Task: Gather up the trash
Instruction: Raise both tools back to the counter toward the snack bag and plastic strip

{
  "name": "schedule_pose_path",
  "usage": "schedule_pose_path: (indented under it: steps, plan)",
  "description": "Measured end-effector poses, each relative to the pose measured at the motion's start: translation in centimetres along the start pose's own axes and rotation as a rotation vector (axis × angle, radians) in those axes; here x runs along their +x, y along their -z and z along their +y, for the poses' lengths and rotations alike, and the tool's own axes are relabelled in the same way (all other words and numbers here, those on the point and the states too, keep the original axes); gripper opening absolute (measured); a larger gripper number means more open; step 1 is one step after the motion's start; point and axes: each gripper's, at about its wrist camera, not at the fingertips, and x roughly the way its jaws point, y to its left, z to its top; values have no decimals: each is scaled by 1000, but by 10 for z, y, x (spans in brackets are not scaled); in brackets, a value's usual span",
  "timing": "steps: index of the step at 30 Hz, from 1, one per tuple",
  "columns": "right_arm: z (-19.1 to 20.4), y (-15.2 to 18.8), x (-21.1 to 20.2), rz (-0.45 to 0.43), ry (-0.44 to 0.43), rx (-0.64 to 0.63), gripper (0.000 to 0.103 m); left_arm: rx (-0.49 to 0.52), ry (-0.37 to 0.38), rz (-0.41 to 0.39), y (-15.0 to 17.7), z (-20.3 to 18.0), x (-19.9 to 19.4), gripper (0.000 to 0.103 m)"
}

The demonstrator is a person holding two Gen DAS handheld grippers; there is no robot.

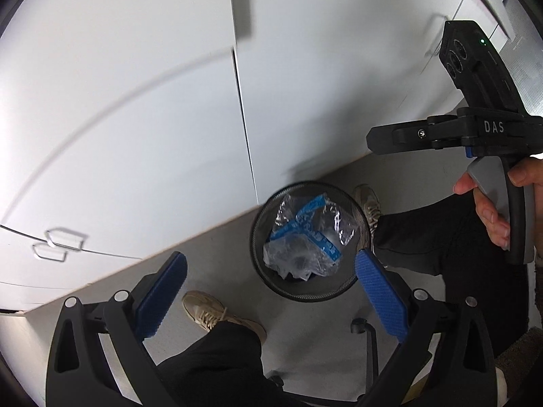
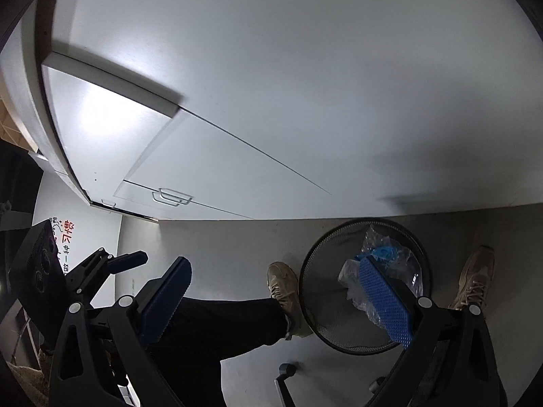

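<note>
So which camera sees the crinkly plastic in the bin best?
The left wrist view: the plastic wrapper lies unobstructed inside the mesh bin. In the right wrist view, a blue pad covers part of it.

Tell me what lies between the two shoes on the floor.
The black mesh bin holding crumpled plastic stands between both shoes, clearest in the right wrist view.

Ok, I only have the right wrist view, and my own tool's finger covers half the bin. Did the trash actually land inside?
Observer: Yes. From the left wrist view, the crumpled clear plastic with blue strips lies inside the mesh bin, with nothing hanging over the rim.
Operator: Is the left tool carrying anything else?
Observer: No. The left tool is open above the bin, with nothing between its blue pads.
</note>
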Motion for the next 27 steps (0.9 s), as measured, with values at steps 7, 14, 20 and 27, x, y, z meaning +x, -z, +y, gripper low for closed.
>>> schedule_pose_path:
  steps: [7, 14, 20, 27]
  plan:
    - [48, -8, -51, -77, 29, -170, 100, 7, -25, -111, -15, 5, -60, 99]
    - [89, -9, -103, -167, 53, -298, 100, -1, -32, -227, -27, 9, -117, 99]
    - [118, -2, -144, -230, 58, -366, 100, -29, -46, -318, -31, 13, -167, 99]
    - [139, 9, -201, -332, 77, -421, 100, -66, -19, -457, -29, 21, -228, 99]
